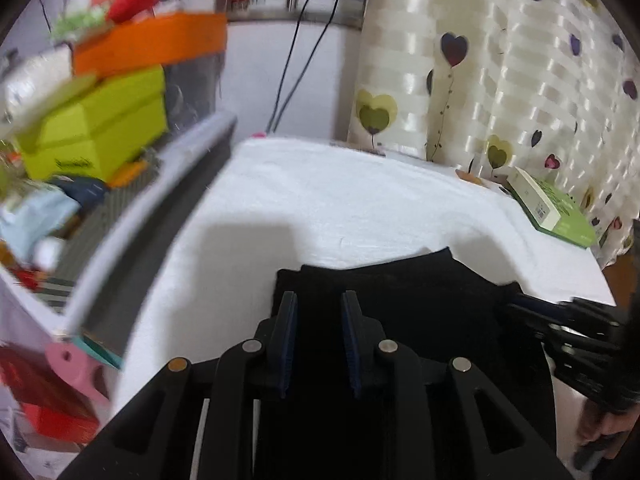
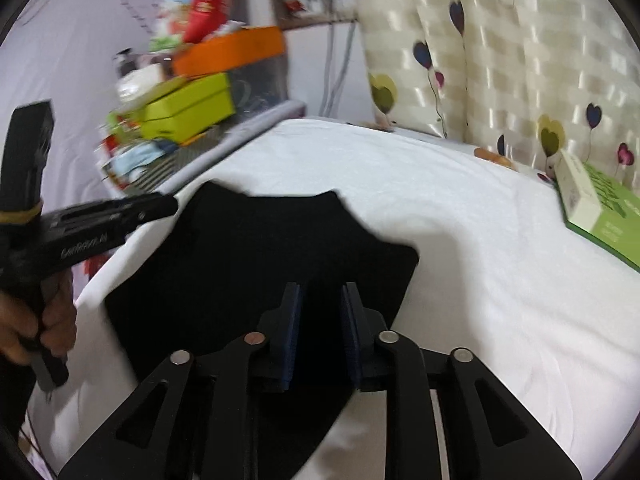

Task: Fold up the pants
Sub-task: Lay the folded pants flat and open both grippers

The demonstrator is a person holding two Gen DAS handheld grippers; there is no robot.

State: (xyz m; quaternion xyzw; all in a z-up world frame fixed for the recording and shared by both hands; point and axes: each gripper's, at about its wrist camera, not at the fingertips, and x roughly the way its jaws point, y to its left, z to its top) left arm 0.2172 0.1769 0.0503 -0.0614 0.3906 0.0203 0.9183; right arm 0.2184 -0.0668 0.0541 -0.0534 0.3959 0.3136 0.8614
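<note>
Holding both tongs parted, we have the left gripper (image 1: pixel 318 312) and right gripper (image 2: pixel 320 304) low over the black pants (image 2: pixel 256 264), gripping nothing. Cloth lies directly ahead of both, neither nearer; long axis unclear. White bedsheet (image 2: pixel 460 240) beneath; heart curtain (image 1: pixel 500 72) behind, 1 shelf (image 1: pixel 132 216) left.

Only blurred white lettering visible along the left gripper (image 2: pixel 172 202) body, left of frame, too smeared to read. Print on the lime-green box (image 1: pixel 96 132) and the green-and-white box (image 2: pixel 580 192) likewise illegible.
</note>
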